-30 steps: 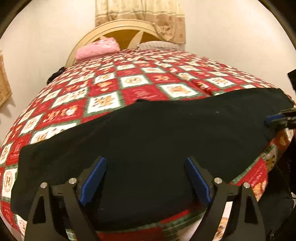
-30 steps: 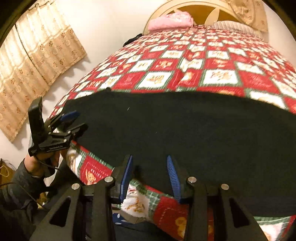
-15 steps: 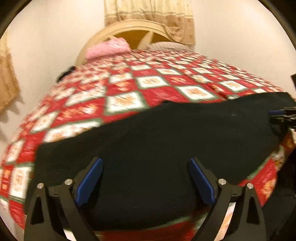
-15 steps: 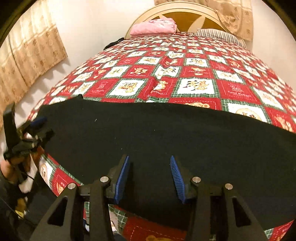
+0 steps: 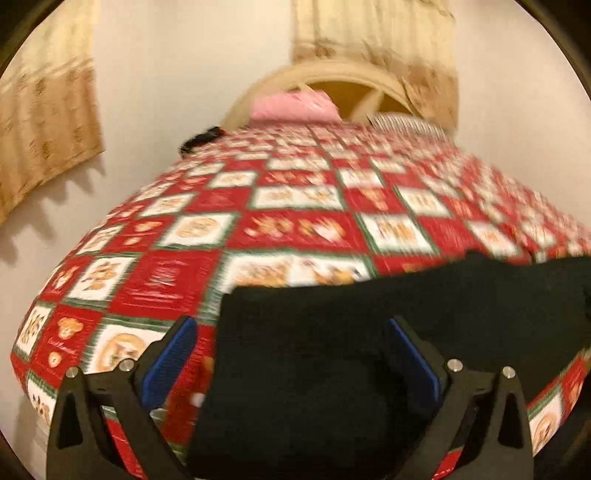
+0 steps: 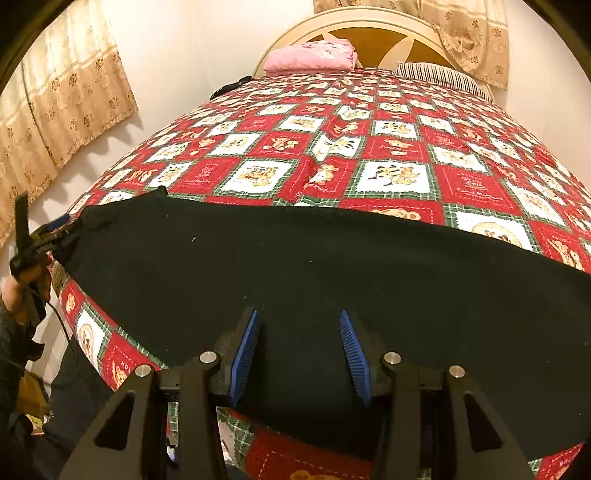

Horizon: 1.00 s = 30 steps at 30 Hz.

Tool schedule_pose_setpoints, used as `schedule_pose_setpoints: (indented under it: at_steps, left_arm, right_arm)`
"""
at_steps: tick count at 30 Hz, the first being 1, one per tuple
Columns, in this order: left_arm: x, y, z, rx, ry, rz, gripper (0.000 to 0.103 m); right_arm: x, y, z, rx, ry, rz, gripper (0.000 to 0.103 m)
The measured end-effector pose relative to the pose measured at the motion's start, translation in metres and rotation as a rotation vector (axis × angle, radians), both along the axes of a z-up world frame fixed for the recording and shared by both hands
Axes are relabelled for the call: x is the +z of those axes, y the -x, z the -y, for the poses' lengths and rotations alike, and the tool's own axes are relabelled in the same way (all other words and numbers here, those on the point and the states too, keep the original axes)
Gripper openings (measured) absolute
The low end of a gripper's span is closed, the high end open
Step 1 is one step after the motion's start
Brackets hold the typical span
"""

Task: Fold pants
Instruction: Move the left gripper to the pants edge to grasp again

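Black pants (image 6: 332, 273) lie flat across the near edge of the bed, also seen in the left wrist view (image 5: 369, 332). My left gripper (image 5: 291, 354) is open, its fingers straddling the pants' left end edge; it also shows in the right wrist view (image 6: 51, 236) at that end. My right gripper (image 6: 299, 347) is open over the middle of the pants, near the front edge.
The bed has a red, white and green patchwork quilt (image 6: 369, 147). A pink folded cloth (image 6: 310, 55) and a striped pillow (image 6: 439, 75) lie by the cream headboard (image 6: 373, 22). Beige curtains (image 6: 59, 103) hang on the left wall.
My left gripper has swept left along the pants to their left end. My right gripper has moved up over the pants' middle. Both stayed open.
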<state>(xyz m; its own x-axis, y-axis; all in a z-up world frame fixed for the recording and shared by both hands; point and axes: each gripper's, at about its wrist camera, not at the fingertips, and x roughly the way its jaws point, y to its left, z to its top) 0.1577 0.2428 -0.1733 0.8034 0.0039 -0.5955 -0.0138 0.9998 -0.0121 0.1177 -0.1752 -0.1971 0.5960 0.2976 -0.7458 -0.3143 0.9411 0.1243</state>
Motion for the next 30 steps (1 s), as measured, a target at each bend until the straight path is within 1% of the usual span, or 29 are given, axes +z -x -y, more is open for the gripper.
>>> schedule_pose_setpoints:
  at_steps: [2,5,7,10,13,14,15,17,20,24,26,27,30]
  left_arm:
    - [-0.002,-0.003,-0.015,0.032,0.033,-0.023,0.103]
    - [-0.012,-0.01,-0.027,0.063,0.009,-0.064,0.103]
    - [-0.021,-0.018,-0.033,0.06,0.03,-0.099,0.102]
    - [-0.027,-0.02,-0.036,0.06,0.064,-0.106,0.102]
    - [-0.029,-0.023,-0.033,0.061,0.042,-0.114,0.102]
    - [-0.03,-0.025,-0.033,0.065,0.037,-0.128,0.102]
    - [-0.033,-0.028,-0.034,0.071,0.039,-0.147,0.103]
    - [-0.032,-0.027,-0.035,0.074,0.041,-0.152,0.103]
    - [-0.03,-0.025,-0.036,0.082,0.045,-0.148,0.103]
    - [-0.015,-0.008,-0.028,0.118,0.005,-0.071,0.103]
    - [-0.007,-0.003,-0.023,0.11,-0.006,-0.029,0.103]
    - [-0.005,-0.003,-0.02,0.098,-0.015,-0.023,0.103]
    - [-0.013,-0.016,-0.01,0.087,-0.095,-0.065,0.103]
  right_arm:
    - [0.0,-0.001,0.001,0.0,-0.011,-0.001,0.048]
    - [0.0,-0.002,0.002,-0.005,-0.025,0.001,0.048]
    - [0.0,-0.001,0.002,-0.01,-0.026,0.006,0.048]
    - [-0.001,0.002,0.001,-0.011,-0.028,0.015,0.048]
    - [-0.002,0.003,0.003,-0.008,-0.035,0.016,0.048]
    - [-0.002,0.003,0.003,-0.007,-0.035,0.016,0.048]
    - [-0.002,0.004,0.003,-0.006,-0.036,0.017,0.048]
    - [-0.002,0.004,0.004,-0.009,-0.04,0.017,0.048]
    - [-0.002,0.006,0.005,-0.013,-0.046,0.02,0.048]
    - [-0.003,0.007,0.007,-0.006,-0.052,0.02,0.048]
    - [-0.004,0.007,0.009,0.001,-0.059,0.019,0.048]
    - [-0.004,0.007,0.009,0.003,-0.06,0.017,0.048]
    - [-0.005,0.006,0.008,0.006,-0.046,0.017,0.048]
